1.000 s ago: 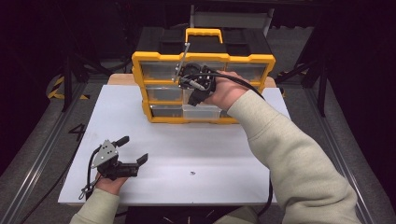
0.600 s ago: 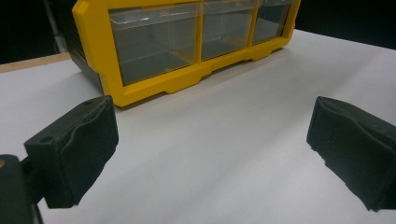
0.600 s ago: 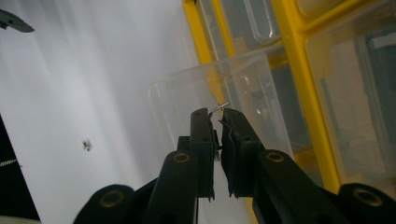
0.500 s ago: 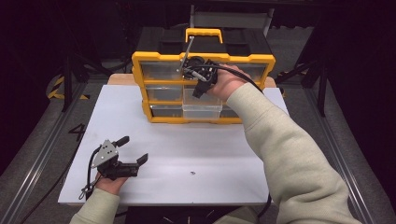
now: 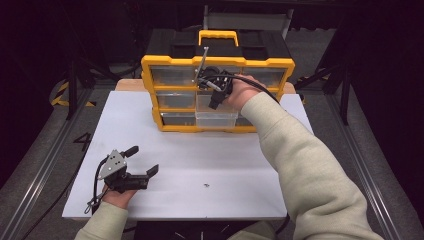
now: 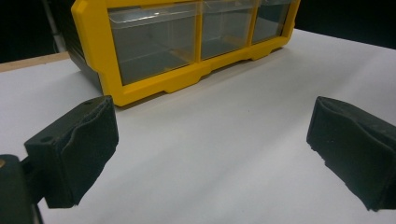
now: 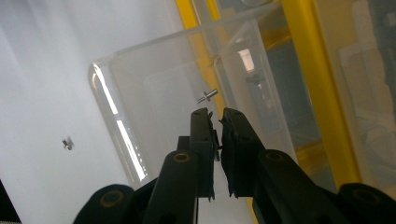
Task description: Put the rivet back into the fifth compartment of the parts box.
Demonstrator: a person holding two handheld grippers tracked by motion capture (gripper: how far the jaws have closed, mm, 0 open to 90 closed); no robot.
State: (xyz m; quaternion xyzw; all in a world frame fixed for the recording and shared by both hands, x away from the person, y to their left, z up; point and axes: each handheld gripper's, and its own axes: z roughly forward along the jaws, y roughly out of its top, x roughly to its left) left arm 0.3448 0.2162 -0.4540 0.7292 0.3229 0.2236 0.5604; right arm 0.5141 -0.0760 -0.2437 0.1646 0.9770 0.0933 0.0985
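The right gripper (image 5: 216,97) hangs over a clear drawer (image 5: 216,116) pulled out from the front of the yellow organizer (image 5: 218,63), which stands at the far side of the white table (image 5: 250,175). In the right gripper view its two black jaws stand nearly together with only a thin slit between them, and nothing can be seen pinched in that slit. A small silver screw (image 7: 207,96) lies in the drawer just past the jaw tips (apart from them, as far as can be told through the clear plastic). A second small screw (image 5: 206,185) lies on the bare table near the front edge, well apart from the organizer. The left gripper (image 5: 140,166) rests low at the near left of the table, jaws spread wide with bare tabletop between them, pointing toward the organizer's lower drawers.
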